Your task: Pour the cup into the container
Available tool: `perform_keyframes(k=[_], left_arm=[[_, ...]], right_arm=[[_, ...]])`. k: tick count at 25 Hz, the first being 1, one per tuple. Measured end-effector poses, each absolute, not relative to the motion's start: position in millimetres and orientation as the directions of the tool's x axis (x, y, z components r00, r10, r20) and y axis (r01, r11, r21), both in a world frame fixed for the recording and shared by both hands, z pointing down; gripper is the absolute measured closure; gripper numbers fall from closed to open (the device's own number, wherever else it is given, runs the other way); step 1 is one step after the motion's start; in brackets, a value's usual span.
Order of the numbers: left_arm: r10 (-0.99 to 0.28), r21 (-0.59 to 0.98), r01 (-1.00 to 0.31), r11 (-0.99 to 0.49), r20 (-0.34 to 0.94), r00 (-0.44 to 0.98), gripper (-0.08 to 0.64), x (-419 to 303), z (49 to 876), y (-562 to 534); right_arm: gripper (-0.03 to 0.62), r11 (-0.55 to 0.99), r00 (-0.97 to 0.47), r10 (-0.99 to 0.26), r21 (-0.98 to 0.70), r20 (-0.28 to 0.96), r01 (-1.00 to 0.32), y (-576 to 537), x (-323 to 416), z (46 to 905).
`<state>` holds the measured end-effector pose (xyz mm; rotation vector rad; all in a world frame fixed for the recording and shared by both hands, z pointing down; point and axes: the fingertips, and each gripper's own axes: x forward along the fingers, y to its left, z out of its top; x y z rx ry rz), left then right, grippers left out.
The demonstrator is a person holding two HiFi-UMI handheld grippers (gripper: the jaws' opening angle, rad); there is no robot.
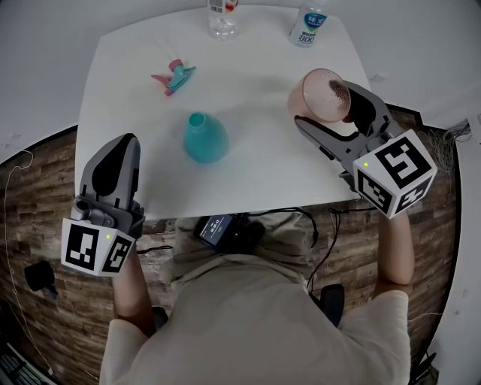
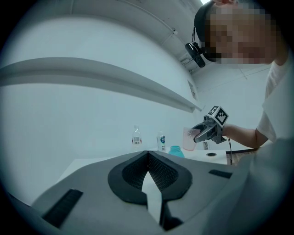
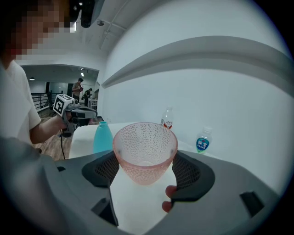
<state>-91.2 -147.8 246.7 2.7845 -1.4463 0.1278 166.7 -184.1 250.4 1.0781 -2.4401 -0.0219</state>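
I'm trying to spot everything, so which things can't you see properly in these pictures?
- Head view: the top edge cuts off the tops of the clear bottle and the labelled bottle, whose print is too small to read.
- Right gripper view: the bumpy wall of the pink cup in the right gripper hides whether anything is inside.
- Right gripper view: a jaw hides the base of the teal bottle.

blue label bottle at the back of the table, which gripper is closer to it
Right. The right gripper, holding the pink cup, is in front of the blue-label bottle; the left gripper is by the near left corner of the table, far across.
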Motion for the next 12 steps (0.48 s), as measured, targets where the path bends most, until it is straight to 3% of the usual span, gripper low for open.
perform_keyframes(k=[12], left_arm=[[-0.829, -0.016, -0.831, -0.557, 0.080, 0.554, 0.549, -101, 254, -151]], right_arm=[[0.227, 0.680, -0.563, -0.701, 0.175, 0.437, -0.712, -188, 177, 267]])
